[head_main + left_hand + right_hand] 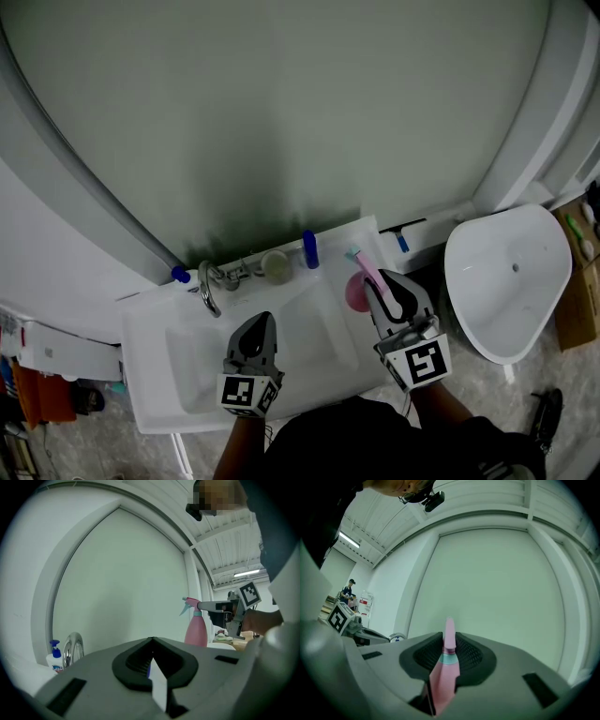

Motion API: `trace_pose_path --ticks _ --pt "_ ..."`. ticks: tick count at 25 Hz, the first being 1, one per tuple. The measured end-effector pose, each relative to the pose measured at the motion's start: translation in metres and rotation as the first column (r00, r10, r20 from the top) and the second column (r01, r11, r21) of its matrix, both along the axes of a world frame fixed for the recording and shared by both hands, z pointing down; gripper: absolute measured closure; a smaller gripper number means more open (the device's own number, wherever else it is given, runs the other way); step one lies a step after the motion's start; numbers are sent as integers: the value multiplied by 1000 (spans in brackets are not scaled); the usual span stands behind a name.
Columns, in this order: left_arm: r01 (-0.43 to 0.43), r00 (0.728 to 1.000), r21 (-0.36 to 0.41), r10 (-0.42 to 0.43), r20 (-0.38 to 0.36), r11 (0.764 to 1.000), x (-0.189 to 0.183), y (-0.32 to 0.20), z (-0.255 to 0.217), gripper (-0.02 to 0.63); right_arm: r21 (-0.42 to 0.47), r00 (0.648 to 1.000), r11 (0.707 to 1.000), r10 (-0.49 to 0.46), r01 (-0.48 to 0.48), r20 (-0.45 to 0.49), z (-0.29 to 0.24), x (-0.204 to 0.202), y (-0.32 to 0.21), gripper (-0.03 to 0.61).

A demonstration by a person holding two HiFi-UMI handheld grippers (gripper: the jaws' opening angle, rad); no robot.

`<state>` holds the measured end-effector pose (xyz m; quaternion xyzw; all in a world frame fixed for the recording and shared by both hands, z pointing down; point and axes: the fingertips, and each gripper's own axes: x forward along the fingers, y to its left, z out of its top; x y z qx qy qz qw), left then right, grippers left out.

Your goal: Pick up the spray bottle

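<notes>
Your right hand-held gripper [449,638] clamps the spray bottle [195,631] by its neck: upright, nozzle aimed away from you. Your left hand-held gripper [152,641] is closed, empty.

The spray bottle [196,631] is pink with a teal collar, the sink [150,342] white, the pump bottle [55,659] blue-capped.

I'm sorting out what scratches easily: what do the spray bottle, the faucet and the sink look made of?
Spray bottle: likely plastic, with a matte, opaque pink body and a pink and teal trigger head.
Faucet: metal, probably chrome-plated, since it is shiny and mirror-like.
Sink: smooth white, perhaps ceramic, but the look leaves it open.
</notes>
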<state>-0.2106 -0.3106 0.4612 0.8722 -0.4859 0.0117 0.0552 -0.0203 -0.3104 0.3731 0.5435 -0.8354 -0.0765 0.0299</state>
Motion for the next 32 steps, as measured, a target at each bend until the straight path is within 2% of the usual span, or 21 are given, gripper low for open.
trace_pose_path --ticks 12,19,28,32 --pt "-48 999 -4 48 2 999 7 -3 2 618 5 998 998 62 -62 -2 2 8 -6 495" --pt "-53 999 -17 53 10 998 8 -2 3 618 -7 997 998 66 -66 -26 6 9 -6 495" --pt "-53 999 0 53 0 999 11 -1 -1 618 16 998 998 64 -64 0 5 8 -6 495" --pt "-51 999 1 51 -3 999 11 -1 -2 618 -6 997 998 70 -70 -16 10 10 -6 495"
